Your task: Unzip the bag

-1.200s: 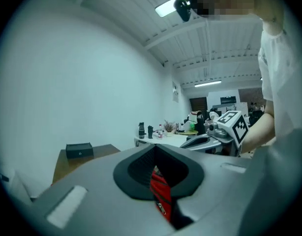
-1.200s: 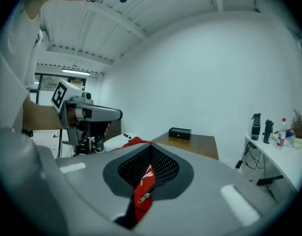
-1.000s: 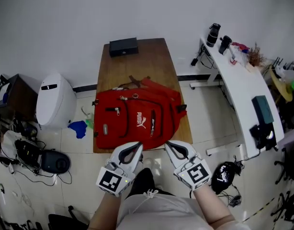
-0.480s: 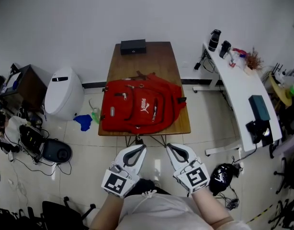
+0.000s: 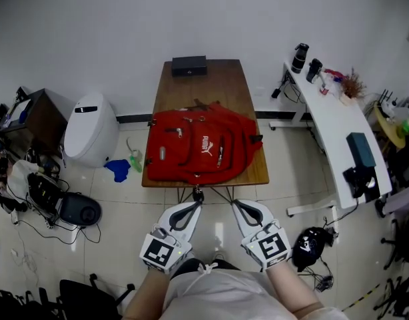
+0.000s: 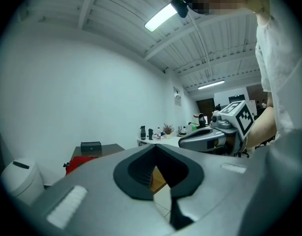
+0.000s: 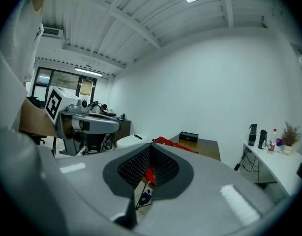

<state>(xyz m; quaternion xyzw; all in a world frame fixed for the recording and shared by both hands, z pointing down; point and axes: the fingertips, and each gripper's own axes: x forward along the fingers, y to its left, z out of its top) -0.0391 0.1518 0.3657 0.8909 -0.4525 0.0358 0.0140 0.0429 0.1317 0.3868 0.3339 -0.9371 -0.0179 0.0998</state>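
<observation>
A red backpack [image 5: 201,147] lies flat across the near half of a wooden table [image 5: 218,79], with several zippers facing up. My left gripper [image 5: 196,205] and right gripper [image 5: 236,204] hang side by side close to my body, short of the table's near edge and apart from the bag. Both are shut, tips together, with nothing between them. The left gripper view shows its own tips [image 6: 155,146] met, the backpack [image 6: 78,162] far off at the left and the right gripper [image 6: 200,139] alongside. In the right gripper view the backpack [image 7: 166,142] peeks past the shut tips [image 7: 151,145].
A black box [image 5: 189,65] sits at the table's far end. A white rounded appliance [image 5: 90,129] stands left of the table, with a blue cloth [image 5: 116,170] on the floor. A white desk [image 5: 338,122] with bottles runs along the right. A dark bag [image 5: 310,245] lies on the floor.
Both grippers have drawn back from the bag's near edge towards my body. The table and backpack now sit farther off in the head view. Both grippers stay shut.
</observation>
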